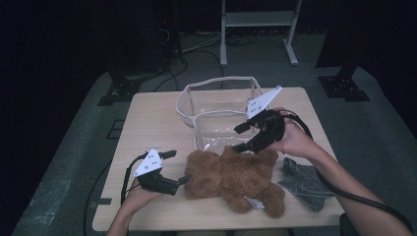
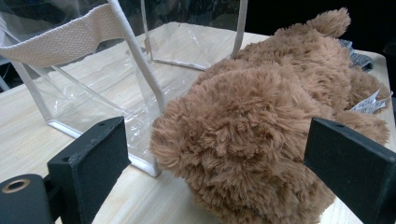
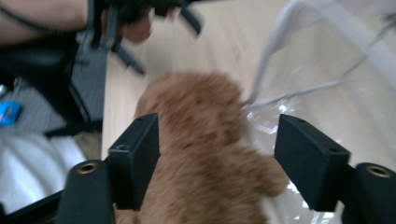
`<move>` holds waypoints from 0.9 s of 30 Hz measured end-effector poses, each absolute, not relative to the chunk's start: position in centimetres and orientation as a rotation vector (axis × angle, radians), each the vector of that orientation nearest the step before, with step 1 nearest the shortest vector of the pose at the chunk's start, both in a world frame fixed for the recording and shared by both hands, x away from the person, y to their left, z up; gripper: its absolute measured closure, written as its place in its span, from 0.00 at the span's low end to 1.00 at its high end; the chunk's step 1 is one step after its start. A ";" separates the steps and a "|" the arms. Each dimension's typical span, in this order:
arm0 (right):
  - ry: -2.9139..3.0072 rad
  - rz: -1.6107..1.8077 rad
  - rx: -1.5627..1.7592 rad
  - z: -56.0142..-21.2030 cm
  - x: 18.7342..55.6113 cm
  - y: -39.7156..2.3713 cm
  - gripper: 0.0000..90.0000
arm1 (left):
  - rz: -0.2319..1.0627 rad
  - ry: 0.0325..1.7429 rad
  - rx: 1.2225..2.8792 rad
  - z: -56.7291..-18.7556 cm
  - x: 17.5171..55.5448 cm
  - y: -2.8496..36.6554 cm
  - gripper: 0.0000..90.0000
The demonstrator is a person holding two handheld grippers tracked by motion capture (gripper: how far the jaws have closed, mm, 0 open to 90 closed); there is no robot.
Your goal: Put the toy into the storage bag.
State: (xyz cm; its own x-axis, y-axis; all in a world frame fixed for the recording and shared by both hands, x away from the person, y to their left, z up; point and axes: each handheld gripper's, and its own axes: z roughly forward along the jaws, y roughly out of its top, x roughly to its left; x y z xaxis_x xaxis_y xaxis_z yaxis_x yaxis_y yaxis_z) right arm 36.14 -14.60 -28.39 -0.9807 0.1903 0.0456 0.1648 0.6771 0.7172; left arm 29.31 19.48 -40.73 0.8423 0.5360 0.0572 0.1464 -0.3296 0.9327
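Note:
A brown plush bear (image 1: pixel 236 179) lies on the wooden table (image 1: pixel 152 123), just in front of a clear plastic bag (image 1: pixel 219 80) with a cream trim. My left gripper (image 1: pixel 177 167) is open at the bear's left end. In the left gripper view its jaws (image 2: pixel 219 163) stand wide on either side of the bear's furry head (image 2: pixel 261 116), and the bag's strap (image 2: pixel 70 37) is behind. My right gripper (image 1: pixel 239 138) is open above the bear's far edge, at the bag's front wall. Its own view is blurred, with the bear (image 3: pixel 196 140) between the spread jaws (image 3: pixel 219 158).
A grey cloth (image 1: pixel 305 182) lies at the table's front right, under the right forearm. Black cables trail from both grippers. A white metal frame (image 1: pixel 258 19) and dark stands are on the floor beyond the table. The other hand (image 3: pixel 135 18) is at the top of the right gripper view.

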 end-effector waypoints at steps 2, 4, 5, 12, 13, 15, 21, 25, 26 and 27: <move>2.879 1.180 0.283 -29.6 35.4 -14.1 0.30 | 0.431 0.511 1.891 -40.8 29.3 19.5 0.06; 2.892 1.171 0.279 -30.2 35.1 -13.9 0.29 | 0.433 0.512 1.892 -40.8 29.3 19.5 0.06; 2.916 1.148 0.272 -31.5 34.8 -13.5 0.27 | 0.432 0.514 1.891 -40.8 29.4 19.6 0.06; 2.945 1.082 0.300 -35.2 34.2 -12.8 0.22 | 0.425 0.508 1.891 -40.8 29.4 19.8 0.06; 2.940 1.084 0.311 -35.6 34.2 -12.8 0.22 | 0.425 0.510 1.889 -40.8 29.4 19.8 0.06; 2.941 1.086 0.324 -36.2 34.3 -12.8 0.22 | 0.422 0.512 1.885 -40.8 29.4 19.9 0.06; 2.886 1.040 0.307 -37.7 33.9 -12.8 0.20 | 0.413 0.512 1.896 -41.0 29.5 19.9 0.06; 2.877 1.036 0.313 -38.2 33.9 -12.8 0.21 | 0.406 0.503 1.903 -41.1 29.5 19.7 0.06; 2.874 1.029 0.307 -38.2 33.9 -12.7 0.21 | 0.405 0.503 1.903 -41.1 29.5 19.7 0.06; 2.874 1.028 0.312 -38.3 33.9 -12.7 0.21 | 0.404 0.503 1.902 -41.1 29.5 19.7 0.06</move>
State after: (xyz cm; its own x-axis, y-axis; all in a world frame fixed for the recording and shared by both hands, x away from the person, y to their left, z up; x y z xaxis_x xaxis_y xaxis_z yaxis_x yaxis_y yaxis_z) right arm 33.88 -12.72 -38.28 -0.9767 0.2145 -0.0002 0.1657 0.7551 0.6343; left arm 29.54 19.68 -41.05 0.8530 0.5201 0.0442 0.1559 -0.3346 0.9294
